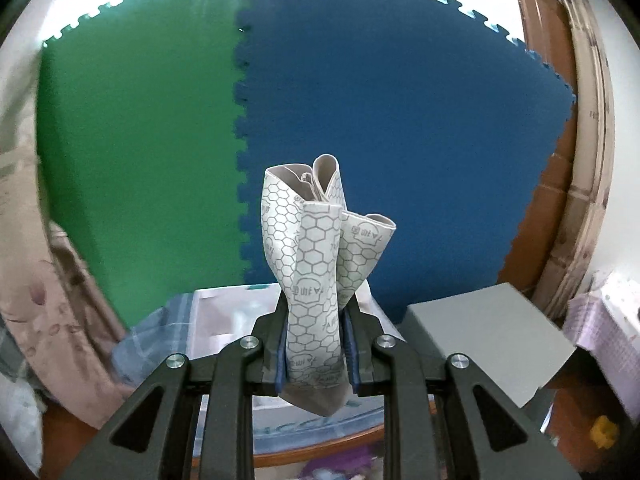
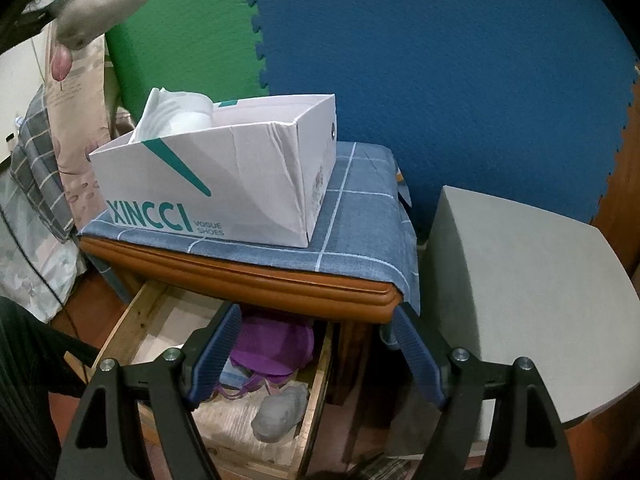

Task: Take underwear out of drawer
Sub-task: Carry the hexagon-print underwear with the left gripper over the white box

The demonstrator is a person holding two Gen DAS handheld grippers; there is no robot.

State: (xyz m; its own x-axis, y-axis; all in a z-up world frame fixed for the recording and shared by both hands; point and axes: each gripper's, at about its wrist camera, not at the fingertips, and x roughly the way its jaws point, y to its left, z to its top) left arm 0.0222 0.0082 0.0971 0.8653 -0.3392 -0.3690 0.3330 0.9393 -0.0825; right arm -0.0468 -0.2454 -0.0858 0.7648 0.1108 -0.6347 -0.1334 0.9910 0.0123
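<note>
My left claw: clamped on the hex-print underwear, lifted clear of the drawer.
My right claw: empty, jaws wide.
Risk: loose folds at twelve o'clock could sag, slipping my narrow pinch.

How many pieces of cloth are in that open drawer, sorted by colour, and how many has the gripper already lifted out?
Purple garment in the drawer: 1
Grey bundle in the drawer: 1
Blue-grey piece, partly hidden: 1
Hexagon-print underwear held up in the left gripper: 1
Total: 4
</note>
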